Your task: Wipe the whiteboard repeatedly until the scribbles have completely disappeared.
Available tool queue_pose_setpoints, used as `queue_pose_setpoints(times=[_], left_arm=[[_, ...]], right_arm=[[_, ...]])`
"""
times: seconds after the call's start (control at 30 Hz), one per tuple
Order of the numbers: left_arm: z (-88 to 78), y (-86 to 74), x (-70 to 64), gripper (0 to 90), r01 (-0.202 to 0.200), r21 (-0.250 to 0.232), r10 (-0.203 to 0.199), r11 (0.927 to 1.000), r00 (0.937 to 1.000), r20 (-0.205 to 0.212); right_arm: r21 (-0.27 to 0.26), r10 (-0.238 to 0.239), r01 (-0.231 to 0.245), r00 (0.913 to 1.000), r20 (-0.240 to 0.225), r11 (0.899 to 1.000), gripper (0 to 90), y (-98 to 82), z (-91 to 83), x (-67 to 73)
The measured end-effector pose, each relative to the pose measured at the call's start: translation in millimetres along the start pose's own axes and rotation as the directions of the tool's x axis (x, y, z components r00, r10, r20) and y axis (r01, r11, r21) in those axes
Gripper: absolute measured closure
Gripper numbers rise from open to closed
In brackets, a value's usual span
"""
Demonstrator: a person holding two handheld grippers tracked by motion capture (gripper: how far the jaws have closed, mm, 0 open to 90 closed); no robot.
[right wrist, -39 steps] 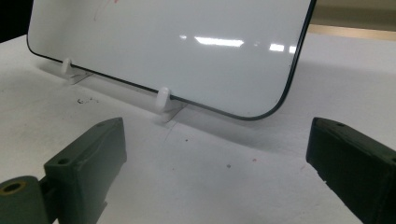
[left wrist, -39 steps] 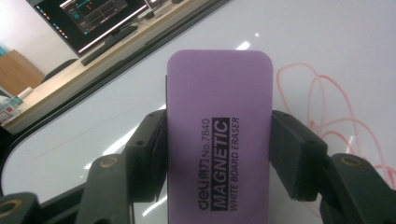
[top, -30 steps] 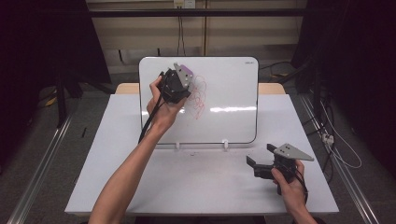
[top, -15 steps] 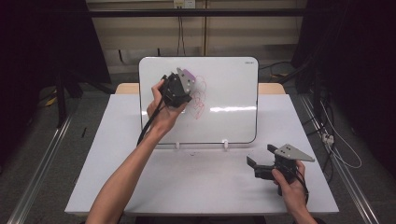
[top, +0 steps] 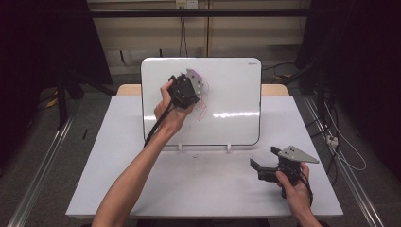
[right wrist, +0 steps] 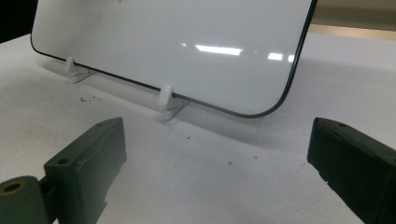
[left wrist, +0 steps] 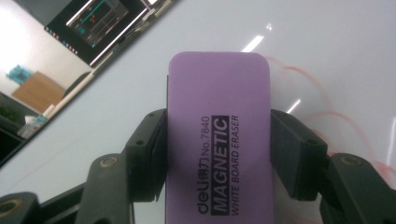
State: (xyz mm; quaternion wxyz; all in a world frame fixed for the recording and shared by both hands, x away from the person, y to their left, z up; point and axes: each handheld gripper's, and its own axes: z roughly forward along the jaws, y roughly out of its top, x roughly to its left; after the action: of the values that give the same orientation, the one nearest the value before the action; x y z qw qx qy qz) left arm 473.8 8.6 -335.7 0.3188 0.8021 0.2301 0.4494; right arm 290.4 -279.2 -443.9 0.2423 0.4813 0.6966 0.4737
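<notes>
Purple eraser [left wrist: 218,144], clamped in left hand-held gripper [top: 185,91], against whiteboard [top: 231,90] bearing red marks [top: 201,108]. Right hand-held gripper [top: 265,163]: wide open, empty, low over desk [top: 198,184].

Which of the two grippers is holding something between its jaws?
The left gripper, raised against the whiteboard, clamps a purple eraser. The right gripper, low over the table, has wide-open jaws with nothing between them.
</notes>
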Motion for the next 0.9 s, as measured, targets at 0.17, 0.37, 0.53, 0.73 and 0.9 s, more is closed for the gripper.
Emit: queue_pose_setpoints(times=[0.17, 0.37, 0.53, 0.73, 0.9], left_arm=[[0.7, -0.6, 8.4, 41.4, 0.031, -0.01, -0.03, 0.9995, 0.9984, 0.047], [8.6, 16.0, 30.0, 41.4, 0.089, -0.008, -0.089, 0.996, 0.9958, 0.024], [12.4, 21.7, 17.7, 41.4, 0.078, -0.018, -0.077, 0.9968, 0.9967, 0.023], [6.2, 13.2, -19.3, 41.4, 0.025, -0.036, -0.022, 0.999, 0.9965, 0.081], [3.8, 10.3, -26.0, 41.4, -0.003, -0.046, 0.008, 0.999, 0.9935, 0.113]], right_arm=[[-0.003, -0.005, 0.005, 1.0, -0.004, 1.0, 4.2, 0.3, -0.3, 0.5], [0.0, 0.001, -0.001, 1.0, -0.004, 1.0, 4.2, 0.1, 1.0, -1.3], [0.0, 0.003, -0.003, 1.0, -0.003, 1.0, 4.2, -0.4, 0.4, -1.6], [0.001, 0.0, 0.0, 1.0, -0.01, 1.0, 4.2, -0.5, -0.4, 0.0], [-0.002, 0.002, -0.002, 1.0, -0.008, 1.0, 4.2, -0.4, -0.6, -0.6]])
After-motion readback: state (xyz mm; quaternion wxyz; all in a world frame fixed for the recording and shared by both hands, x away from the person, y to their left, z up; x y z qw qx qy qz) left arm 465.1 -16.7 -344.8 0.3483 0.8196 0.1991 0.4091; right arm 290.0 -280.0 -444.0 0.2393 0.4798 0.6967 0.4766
